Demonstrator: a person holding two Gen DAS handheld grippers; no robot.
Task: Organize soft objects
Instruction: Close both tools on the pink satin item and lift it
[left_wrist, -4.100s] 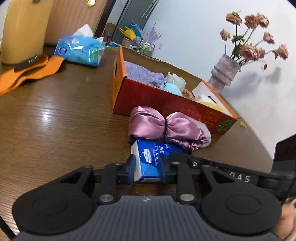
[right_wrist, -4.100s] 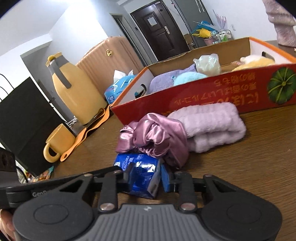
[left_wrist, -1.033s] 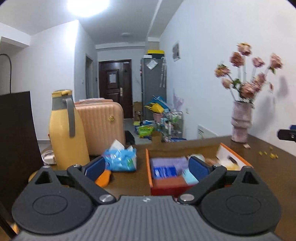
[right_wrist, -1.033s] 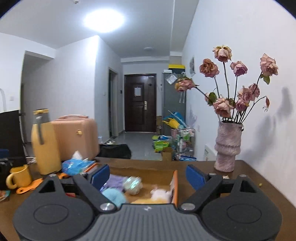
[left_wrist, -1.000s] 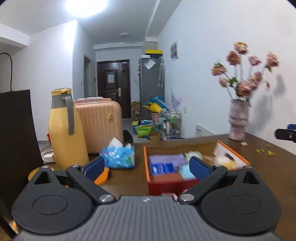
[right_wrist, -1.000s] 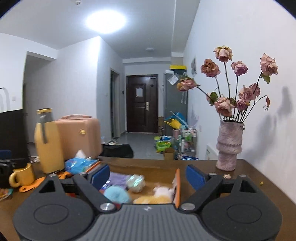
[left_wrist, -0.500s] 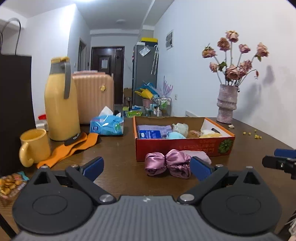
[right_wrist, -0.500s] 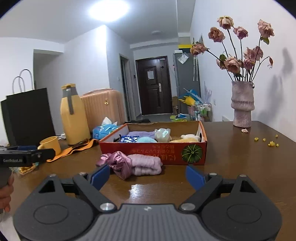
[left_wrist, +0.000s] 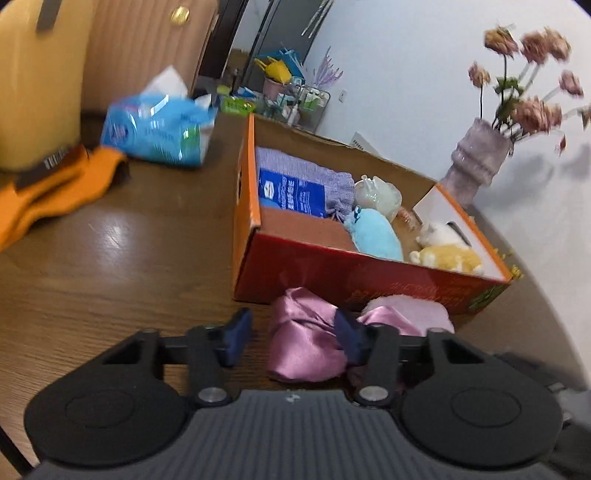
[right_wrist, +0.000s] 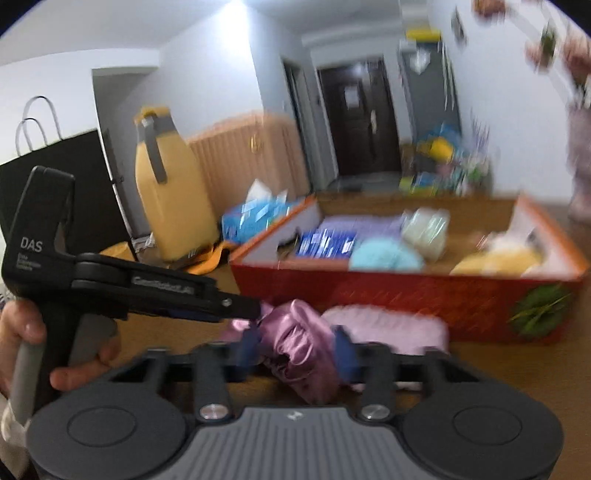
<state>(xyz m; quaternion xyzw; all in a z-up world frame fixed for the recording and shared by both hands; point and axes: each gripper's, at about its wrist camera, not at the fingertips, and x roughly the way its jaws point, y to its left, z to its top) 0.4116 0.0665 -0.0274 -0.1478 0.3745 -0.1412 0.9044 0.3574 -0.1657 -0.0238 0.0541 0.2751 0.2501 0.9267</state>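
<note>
A shiny pink satin cloth lies on the brown table in front of a red cardboard box. A fluffy pink towel lies to its right. My left gripper is open, its pads on either side of the satin cloth. My right gripper is open too, around the same satin cloth from the other side. The left gripper also shows in the right wrist view, its tip at the cloth. The box holds a blue tissue pack, a purple cloth, a blue plush and a yellow plush.
A blue tissue bag, an orange strap and a yellow jug stand at the left of the table. A vase of dried roses is behind the box at the right. A black paper bag stands far left.
Both grippers have dropped from a raised, level view down to the table and closed in on the satin cloth. The blue tissue pack held four seconds ago now lies in the box.
</note>
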